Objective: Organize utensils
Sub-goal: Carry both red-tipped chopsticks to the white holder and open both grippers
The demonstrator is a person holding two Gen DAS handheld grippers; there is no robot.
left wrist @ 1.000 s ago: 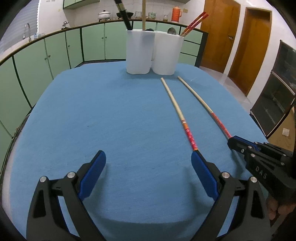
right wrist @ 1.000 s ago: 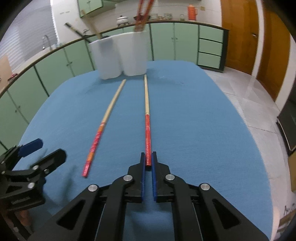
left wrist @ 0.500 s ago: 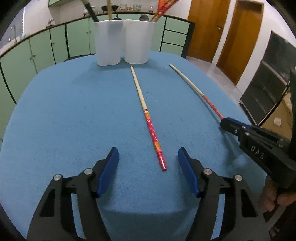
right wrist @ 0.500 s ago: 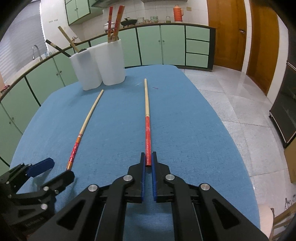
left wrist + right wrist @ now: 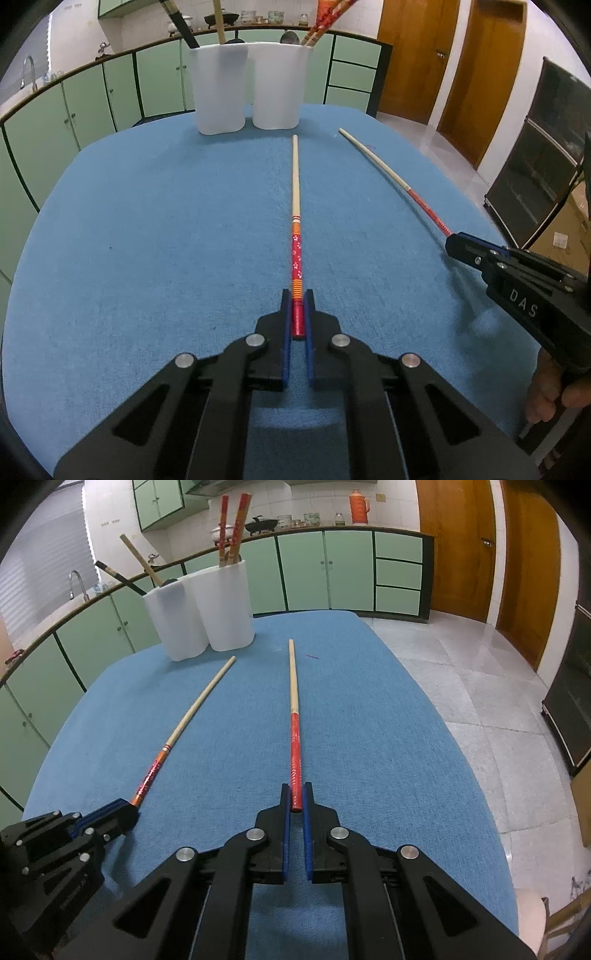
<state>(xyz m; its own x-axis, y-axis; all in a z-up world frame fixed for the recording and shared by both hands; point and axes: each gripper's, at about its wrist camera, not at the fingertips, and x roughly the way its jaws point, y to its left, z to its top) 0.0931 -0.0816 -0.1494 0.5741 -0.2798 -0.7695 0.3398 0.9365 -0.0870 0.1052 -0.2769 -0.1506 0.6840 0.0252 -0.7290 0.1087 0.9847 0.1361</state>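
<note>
Clamping one chopstick apiece, left tool [image 5: 297,299] grips flowered chopstick [image 5: 295,221], right tool [image 5: 296,792] red chopstick [image 5: 294,716].

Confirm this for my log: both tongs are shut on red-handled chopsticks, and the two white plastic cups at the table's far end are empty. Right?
Not quite. The two white plastic cups are not empty: the right wrist view shows chopsticks standing in them. The rest holds: the left tongs and right tongs are each shut on a red-handled chopstick.

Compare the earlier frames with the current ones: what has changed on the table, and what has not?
The left hand-held gripper moved right and closed on the flower-patterned chopstick. The right hand-held gripper stays clamped on the other chopstick. Both white holders are unmoved.
</note>
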